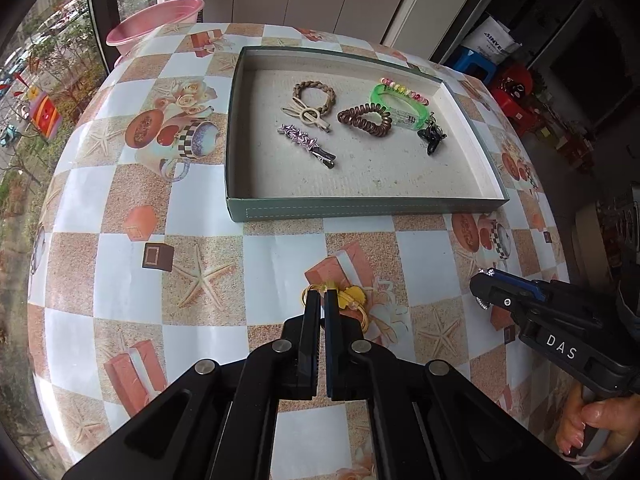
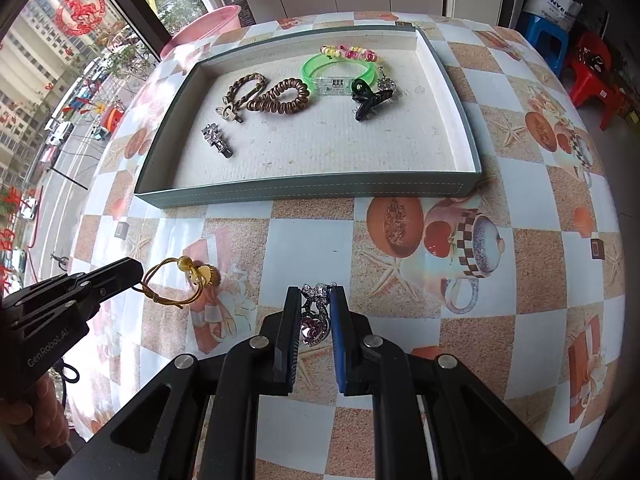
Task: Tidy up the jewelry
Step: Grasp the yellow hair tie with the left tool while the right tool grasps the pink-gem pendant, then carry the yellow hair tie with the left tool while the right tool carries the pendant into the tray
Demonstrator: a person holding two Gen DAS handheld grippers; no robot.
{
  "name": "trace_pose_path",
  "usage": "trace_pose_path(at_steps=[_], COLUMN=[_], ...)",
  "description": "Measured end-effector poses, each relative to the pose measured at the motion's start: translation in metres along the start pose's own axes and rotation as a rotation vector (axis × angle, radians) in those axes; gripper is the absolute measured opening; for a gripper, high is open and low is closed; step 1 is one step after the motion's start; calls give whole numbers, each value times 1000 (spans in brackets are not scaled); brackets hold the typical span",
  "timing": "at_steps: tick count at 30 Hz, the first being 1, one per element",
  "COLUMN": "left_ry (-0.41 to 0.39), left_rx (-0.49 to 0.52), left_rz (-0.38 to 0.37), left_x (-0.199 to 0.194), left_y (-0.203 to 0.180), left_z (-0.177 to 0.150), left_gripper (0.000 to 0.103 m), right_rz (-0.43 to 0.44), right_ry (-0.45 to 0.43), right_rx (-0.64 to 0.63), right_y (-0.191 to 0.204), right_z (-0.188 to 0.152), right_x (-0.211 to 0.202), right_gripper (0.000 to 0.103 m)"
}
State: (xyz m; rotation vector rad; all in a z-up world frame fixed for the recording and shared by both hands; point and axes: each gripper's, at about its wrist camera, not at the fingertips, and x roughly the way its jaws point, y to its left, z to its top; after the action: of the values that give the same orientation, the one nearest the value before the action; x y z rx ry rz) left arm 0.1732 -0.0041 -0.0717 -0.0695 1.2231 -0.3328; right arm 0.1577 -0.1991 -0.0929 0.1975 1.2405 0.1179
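A grey-green tray (image 1: 360,205) (image 2: 304,194) sits on the far half of the table and holds several hair pieces: a braided tie (image 1: 315,94), a brown coil tie (image 1: 365,118) (image 2: 280,96), a green bracelet (image 1: 400,106) (image 2: 340,74), a silver star clip (image 1: 306,142) (image 2: 216,140) and a black claw clip (image 1: 431,138) (image 2: 370,98). My left gripper (image 1: 322,294) (image 2: 134,276) is shut on a yellow hair tie with a flower (image 1: 354,298) (image 2: 180,284) at table level. My right gripper (image 2: 316,300) (image 1: 486,286) is shut on a sparkly heart brooch (image 2: 314,322).
The round table wears a checked cloth with starfish and cup prints (image 1: 200,280). A pink basin (image 1: 156,26) (image 2: 208,26) stands beyond the far left edge. Coloured stools (image 2: 576,56) stand on the floor at the right.
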Motion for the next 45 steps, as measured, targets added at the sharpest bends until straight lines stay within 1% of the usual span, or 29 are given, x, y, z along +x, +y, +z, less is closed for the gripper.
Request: trace_pose_path(at_steps=[6, 15, 17, 21, 22, 23, 24, 25, 26, 27, 32, 35, 36, 37, 38, 39, 40, 43, 44, 45], left_ry=[-30, -77, -65, -30, -19, 0, 14, 17, 1, -24, 6, 38, 44, 57, 66, 71, 74, 91, 86, 88], left_rx=[-1, 13, 0, -6, -11, -17, -20, -24, -32, -26, 24, 45, 57, 77, 94, 108, 121, 141, 136, 132], left_rz=[-19, -29, -15, 78, 82, 90, 96, 105, 131, 150, 203, 214, 222, 231, 235, 239, 242, 240, 229, 218], left_x=[-14, -33, -30, -17, -13, -9, -4, -2, -2, -3, 14, 29, 34, 39, 44, 47, 49, 56, 56, 55], left_y=[-5, -13, -11, -7, -6, -4, -3, -2, -2, -2, -6, -8, -9, -11, -13, -14, -16, -20, -19, -19], left_z=[8, 22, 21, 11, 8, 4, 1, -2, -6, -8, -11, -12, -12, -12, -12, -13, -13, -15, -15, -14], left_gripper=[15, 15, 15, 15, 15, 19, 43, 96, 103, 103, 103, 103, 100, 93, 90, 81, 75, 75, 75, 71], right_rz=[10, 32, 35, 42, 42, 43, 44, 45, 46, 47, 44, 42, 40, 39, 38, 36, 35, 35, 34, 34], right_ry=[-12, -41, -42, -28, -25, -21, -15, -10, -7, -3, 6, 10, 10, 11, 11, 12, 13, 18, 19, 20], right_rx=[7, 16, 20, 20, 19, 19, 20, 24, 26, 29, 39, 43, 41, 40, 39, 40, 42, 48, 49, 51], right_y=[0, -4, -5, -6, -6, -6, -7, -8, -9, -9, -14, -15, -16, -16, -16, -17, -18, -20, -20, -20], right_z=[7, 15, 17, 15, 14, 12, 11, 9, 7, 6, 1, 1, 0, 0, -1, -1, -2, -3, -3, -4], right_x=[-6, -27, -28, -25, -24, -23, -21, -20, -19, -18, -15, -15, -15, -15, -15, -14, -14, -13, -13, -12], right_gripper=[16, 16, 16, 16, 16, 16, 16, 16, 16, 16, 16, 16, 16, 16, 16, 16, 16, 16, 16, 16])
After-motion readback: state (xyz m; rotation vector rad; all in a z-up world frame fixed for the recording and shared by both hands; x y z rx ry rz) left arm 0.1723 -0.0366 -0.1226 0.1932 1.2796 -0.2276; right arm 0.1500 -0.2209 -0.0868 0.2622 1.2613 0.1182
